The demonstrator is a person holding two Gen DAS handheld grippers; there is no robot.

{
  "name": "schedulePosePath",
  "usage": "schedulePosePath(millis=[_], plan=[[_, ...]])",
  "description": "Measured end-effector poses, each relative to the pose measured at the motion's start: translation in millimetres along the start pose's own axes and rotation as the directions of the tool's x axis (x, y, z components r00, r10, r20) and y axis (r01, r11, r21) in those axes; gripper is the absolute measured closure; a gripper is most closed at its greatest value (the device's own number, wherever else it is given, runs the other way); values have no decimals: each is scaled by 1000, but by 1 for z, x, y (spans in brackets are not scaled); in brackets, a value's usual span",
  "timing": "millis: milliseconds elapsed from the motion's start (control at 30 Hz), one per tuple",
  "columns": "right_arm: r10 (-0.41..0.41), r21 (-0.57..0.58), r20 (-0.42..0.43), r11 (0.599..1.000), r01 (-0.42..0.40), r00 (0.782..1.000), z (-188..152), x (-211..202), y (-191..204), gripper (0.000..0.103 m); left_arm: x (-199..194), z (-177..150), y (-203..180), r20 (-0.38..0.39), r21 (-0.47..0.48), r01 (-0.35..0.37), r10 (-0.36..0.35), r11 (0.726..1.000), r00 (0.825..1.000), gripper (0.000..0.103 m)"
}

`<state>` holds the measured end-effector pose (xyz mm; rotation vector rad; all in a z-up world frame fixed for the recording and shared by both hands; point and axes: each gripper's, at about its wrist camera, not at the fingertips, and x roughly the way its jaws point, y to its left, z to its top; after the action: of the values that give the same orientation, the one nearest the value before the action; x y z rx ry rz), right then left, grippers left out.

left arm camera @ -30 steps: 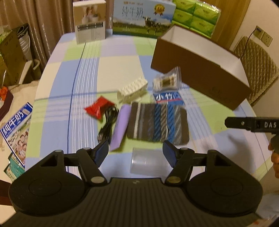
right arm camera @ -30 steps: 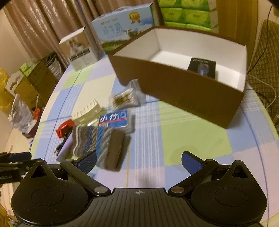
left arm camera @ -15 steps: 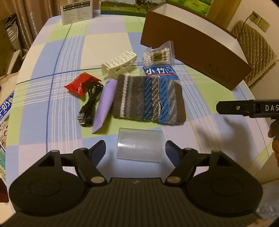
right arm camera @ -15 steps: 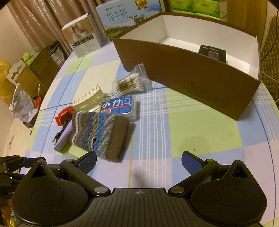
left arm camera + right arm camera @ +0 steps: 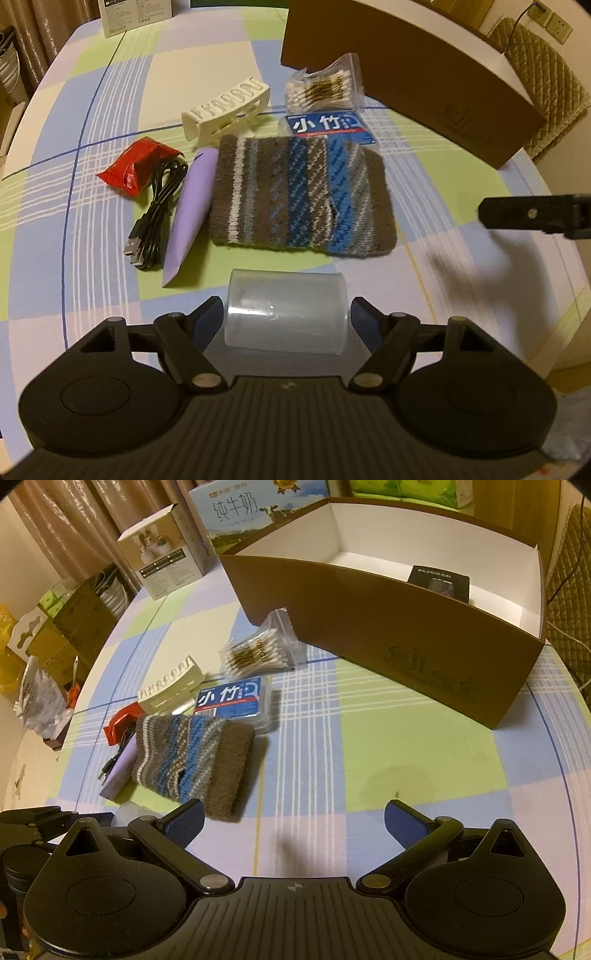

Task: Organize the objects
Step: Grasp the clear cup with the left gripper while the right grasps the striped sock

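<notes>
Our left gripper [image 5: 286, 315] has its 2 fingers apart, bracketing a translucent plastic cup [image 5: 286, 308] that lies on its side on the bench [image 5: 461, 295]; we cannot tell whether the pads touch it yet. Our right gripper [image 5: 293, 818] is also spread wide, holding nothing, over bare cloth.

The main risk we see is the cup itself: thin, smooth and round, it could roll forward out from between the fingers as they close, or buckle and squirt free if we squeeze hard. A push ahead would nudge it into the striped knitted pouch [image 5: 301, 197] and purple tube [image 5: 190, 212] just beyond.

The brown box [image 5: 388, 627], well ahead and to the right, has a tall near wall; we judge a low carry could catch its rim.
</notes>
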<state>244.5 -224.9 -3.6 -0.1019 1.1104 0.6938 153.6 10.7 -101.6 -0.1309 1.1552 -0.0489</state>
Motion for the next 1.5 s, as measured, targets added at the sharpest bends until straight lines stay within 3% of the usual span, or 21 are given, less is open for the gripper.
schedulePosePath(millis=[167, 400, 700, 733, 800, 1100, 1167, 1200, 1233, 1300, 1367, 1500], plan=[[6, -6, -8, 1000, -6, 1000, 2, 3, -1, 2, 7, -2, 1, -7, -2, -4, 4, 1000, 1000, 34], [42, -36, -6, 998, -42, 999, 7, 7, 4, 2, -9, -9, 0, 43, 10, -41, 41, 999, 998, 34], [169, -99, 3, 981, -168, 986, 18, 26, 23, 3, -46, -20, 22, 96, -70, -99, 105, 993, 990, 34], [193, -98, 3, 977, -191, 981, 19, 30, 24, 4, -50, -20, 24, 102, -81, -105, 113, 991, 988, 34], [227, -93, -4, 970, -226, 974, 23, 41, 27, 17, -57, -21, 30, 114, -100, -117, 128, 988, 985, 34], [228, -78, -15, 971, -228, 974, 28, 81, 35, 26, -73, -20, 50, 149, -163, -161, 186, 973, 971, 34], [228, -68, -19, 971, -229, 973, 28, 88, 35, 36, -74, -19, 53, 151, -171, -168, 195, 971, 969, 34], [228, -67, -24, 971, -229, 973, 27, 91, 35, 49, -74, -19, 54, 153, -175, -170, 197, 970, 968, 34], [230, -69, -30, 970, -231, 973, 26, 93, 36, 56, -74, -19, 55, 154, -177, -171, 199, 969, 968, 34], [237, -83, -21, 968, -237, 971, 24, 92, 36, 84, -75, -18, 55, 157, -181, -171, 200, 968, 967, 34], [275, -78, -18, 958, -275, 961, 23, 87, 33, 90, -75, -17, 55, 158, -181, -171, 200, 969, 967, 34], [313, -74, 11, 947, -311, 950, 23, 69, 30, 92, -75, -14, 56, 162, -177, -169, 198, 970, 967, 34]])
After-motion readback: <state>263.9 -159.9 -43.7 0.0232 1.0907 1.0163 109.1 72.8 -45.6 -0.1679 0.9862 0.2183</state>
